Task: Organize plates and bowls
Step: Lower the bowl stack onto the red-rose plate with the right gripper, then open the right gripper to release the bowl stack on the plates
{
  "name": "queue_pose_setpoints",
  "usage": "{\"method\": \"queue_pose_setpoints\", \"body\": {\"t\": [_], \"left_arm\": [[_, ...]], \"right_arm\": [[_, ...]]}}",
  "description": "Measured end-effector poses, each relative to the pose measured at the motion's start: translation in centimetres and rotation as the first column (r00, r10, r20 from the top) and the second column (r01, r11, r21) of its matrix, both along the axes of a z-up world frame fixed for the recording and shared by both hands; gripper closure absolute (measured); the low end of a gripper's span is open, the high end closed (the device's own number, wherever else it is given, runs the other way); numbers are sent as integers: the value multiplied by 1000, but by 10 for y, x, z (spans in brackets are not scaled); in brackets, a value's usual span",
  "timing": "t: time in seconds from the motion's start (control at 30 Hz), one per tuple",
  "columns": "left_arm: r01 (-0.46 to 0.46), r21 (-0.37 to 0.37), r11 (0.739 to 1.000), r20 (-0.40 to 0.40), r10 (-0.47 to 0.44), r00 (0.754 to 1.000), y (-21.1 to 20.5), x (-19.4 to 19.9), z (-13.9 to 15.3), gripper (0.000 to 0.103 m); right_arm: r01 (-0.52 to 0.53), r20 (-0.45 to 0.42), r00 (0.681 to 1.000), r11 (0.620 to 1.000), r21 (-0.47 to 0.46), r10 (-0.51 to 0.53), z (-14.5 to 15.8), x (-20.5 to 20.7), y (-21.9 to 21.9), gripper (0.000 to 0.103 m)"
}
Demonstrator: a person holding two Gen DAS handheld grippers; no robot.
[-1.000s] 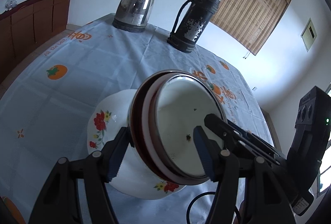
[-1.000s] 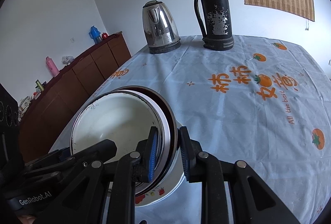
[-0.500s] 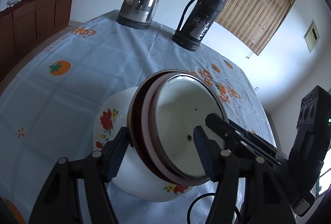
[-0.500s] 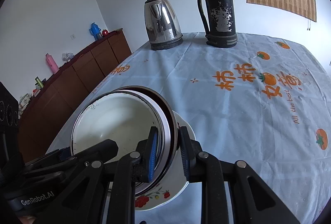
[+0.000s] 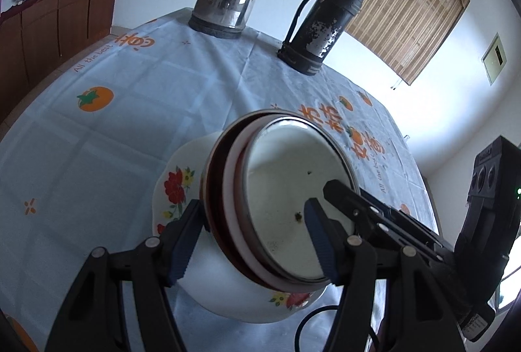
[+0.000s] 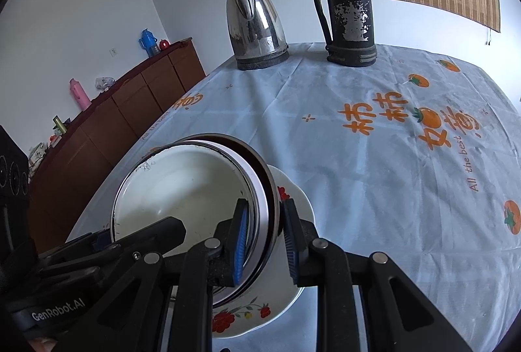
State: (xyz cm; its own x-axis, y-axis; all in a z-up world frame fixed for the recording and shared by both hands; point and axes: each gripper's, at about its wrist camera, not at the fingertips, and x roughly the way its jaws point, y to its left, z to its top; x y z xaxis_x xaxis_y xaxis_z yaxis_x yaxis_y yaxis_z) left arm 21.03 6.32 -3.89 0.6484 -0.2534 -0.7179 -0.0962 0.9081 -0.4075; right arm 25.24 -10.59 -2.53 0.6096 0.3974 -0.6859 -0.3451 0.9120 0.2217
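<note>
A nested stack of enamel bowls [image 5: 286, 199], white inside with dark rims, is held tilted between both grippers. It also shows in the right wrist view [image 6: 192, 189]. My left gripper [image 5: 250, 241] grips the stack's near rim, one finger outside and one inside. My right gripper [image 6: 265, 241] is shut on the stack's opposite rim. Below the stack lies a white plate with red flowers [image 5: 176, 182] on the table; it also shows in the right wrist view [image 6: 254, 313]. Whether the stack touches the plate is hidden.
The table has a light blue cloth with orange prints [image 6: 390, 140]. A steel kettle [image 6: 255, 30] and a black thermos [image 6: 346, 4] stand at the far edge. A brown sideboard [image 6: 114, 111] runs along the left wall.
Both grippers, with the bowl stack, have moved a little toward the far side of the table; the kettle and thermos look larger. The grips are unchanged.
</note>
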Motion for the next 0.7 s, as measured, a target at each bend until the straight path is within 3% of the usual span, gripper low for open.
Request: {"method": "queue_pose_setpoints", "body": {"t": [0.7], "left_arm": [[34,8,999,30,-34,999,1,4,-7,41]], "right_arm": [[8,21,1000,999,-36,-7,-6,2,4,79]]}}
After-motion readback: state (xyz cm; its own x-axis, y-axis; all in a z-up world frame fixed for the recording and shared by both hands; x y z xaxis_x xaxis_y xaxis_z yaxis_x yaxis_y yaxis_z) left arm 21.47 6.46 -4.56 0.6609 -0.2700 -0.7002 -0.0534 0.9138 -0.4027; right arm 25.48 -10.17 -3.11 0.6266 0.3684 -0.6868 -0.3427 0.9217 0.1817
